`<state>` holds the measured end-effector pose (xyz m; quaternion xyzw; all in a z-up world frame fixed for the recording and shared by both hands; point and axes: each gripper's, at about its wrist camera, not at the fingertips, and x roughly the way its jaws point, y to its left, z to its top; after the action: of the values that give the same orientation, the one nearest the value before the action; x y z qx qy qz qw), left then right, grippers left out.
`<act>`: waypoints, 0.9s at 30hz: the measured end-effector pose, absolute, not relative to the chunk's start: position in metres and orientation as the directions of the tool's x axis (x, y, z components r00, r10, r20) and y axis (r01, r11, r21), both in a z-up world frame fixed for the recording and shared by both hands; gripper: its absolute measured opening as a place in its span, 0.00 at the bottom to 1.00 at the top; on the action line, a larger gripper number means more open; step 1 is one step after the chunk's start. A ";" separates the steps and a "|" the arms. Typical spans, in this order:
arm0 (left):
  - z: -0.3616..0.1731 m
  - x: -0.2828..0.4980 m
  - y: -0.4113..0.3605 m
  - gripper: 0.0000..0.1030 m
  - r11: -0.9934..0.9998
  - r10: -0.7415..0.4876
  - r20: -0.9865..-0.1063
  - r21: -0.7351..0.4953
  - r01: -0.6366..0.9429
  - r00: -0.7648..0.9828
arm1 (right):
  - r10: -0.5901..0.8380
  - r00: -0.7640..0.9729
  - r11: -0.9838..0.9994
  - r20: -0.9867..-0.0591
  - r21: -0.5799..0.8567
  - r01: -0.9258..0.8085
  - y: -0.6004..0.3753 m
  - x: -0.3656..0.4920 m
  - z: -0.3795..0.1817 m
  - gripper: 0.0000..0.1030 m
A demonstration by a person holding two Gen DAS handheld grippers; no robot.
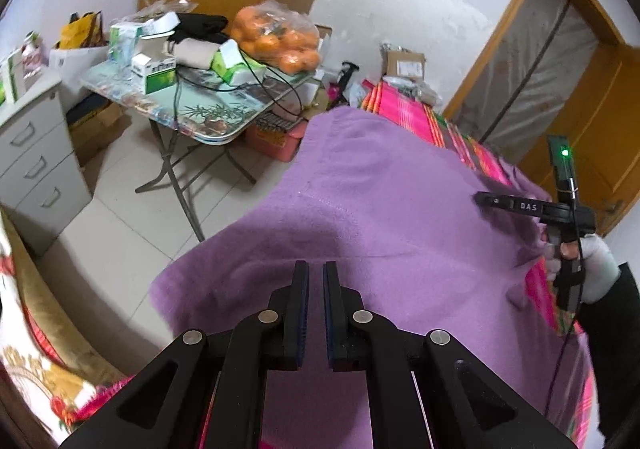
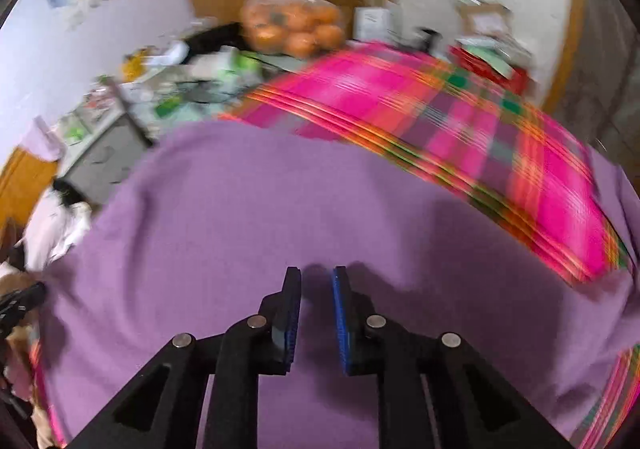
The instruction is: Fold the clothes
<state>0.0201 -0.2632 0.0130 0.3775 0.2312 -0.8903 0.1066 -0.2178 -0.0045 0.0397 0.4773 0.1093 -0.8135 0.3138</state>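
**Purple fleece spread flat, both tongs empty above it**

While both tongs hover over the cloth, I read my left tongs as drawn together with only a slit between the pads and nothing caught in it. My right tongs stand a little apart, and no fabric sits between them either; that view is smeared, so I trust it less.

Beneath them lies the purple garment, a fleecy piece spread across the bed, which wears a pink plaid cover. In the left view the other tool, held in a white-gloved hand, sits at three o'clock over the garment's right border.

I judge the cloth soft, light and limp: it will drape and sag from any pinch, and its napped surface should grip the pads rather than slip. Best hold is a hem or corner, pinched through one layer only, with both tongs on the same edge so it lifts evenly.

The near-left border hangs off the bed at eight o'clock, over tiled floor. At ten to eleven o'clock stands a cluttered folding table carrying a bag of oranges; I would keep swings short that way. Open plaid at twelve to two o'clock gives room to fold toward.
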 end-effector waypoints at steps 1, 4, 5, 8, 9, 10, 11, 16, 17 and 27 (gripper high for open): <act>0.008 0.015 -0.264 0.07 -0.873 -0.015 -0.735 -0.321 0.367 -0.678 | -0.407 -0.363 -0.798 -0.838 0.133 0.588 0.013 -0.224 0.040 0.11; 0.001 0.011 -0.264 0.07 -0.883 -0.016 -0.733 -0.308 0.353 -0.681 | -0.342 -0.417 -0.871 -0.842 0.117 0.478 0.061 -0.236 0.043 0.12; 0.001 0.012 -0.265 0.07 -0.885 -0.018 -0.727 -0.308 0.350 -0.686 | -0.316 -0.435 -0.891 -0.843 0.106 0.442 0.077 -0.239 0.046 0.12; 0.002 0.014 -0.266 0.07 -0.879 -0.013 -0.734 -0.315 0.358 -0.679 | -0.334 -0.481 -0.901 -0.811 0.125 0.415 0.117 -0.219 0.069 0.18; 0.005 0.016 -0.263 0.07 -0.881 -0.018 -0.734 -0.309 0.358 -0.679 | -0.359 -0.502 -0.896 -0.787 0.140 0.422 0.133 -0.204 0.082 0.19; 0.008 0.018 -0.260 0.07 -0.883 -0.019 -0.731 -0.308 0.355 -0.682 | -0.377 -0.516 -0.891 -0.769 0.149 0.429 0.141 -0.190 0.090 0.22; 0.010 0.021 -0.257 0.08 -0.884 -0.012 -0.727 -0.314 0.348 -0.687 | -0.392 -0.530 -0.888 -0.752 0.158 0.432 0.151 -0.174 0.097 0.25; 0.012 0.028 -0.225 0.08 -0.896 0.060 -0.719 -0.344 0.280 -0.693 | -0.400 -0.600 -0.903 -0.692 0.186 0.388 0.209 -0.091 0.116 0.31; 0.012 0.029 -0.218 0.08 -0.899 0.073 -0.718 -0.349 0.266 -0.693 | -0.385 -0.611 -0.913 -0.692 0.186 0.364 0.221 -0.078 0.116 0.32; 0.009 0.030 -0.163 0.08 -0.918 0.156 -0.714 -0.360 0.167 -0.682 | -0.127 -0.723 -0.956 -0.679 0.278 -0.093 0.384 0.032 0.082 0.40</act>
<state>0.0296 -0.1632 0.0086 0.3987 0.2024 -0.8944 0.0029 0.0324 0.3841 0.0822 0.3719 -0.1478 -0.9164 0.0095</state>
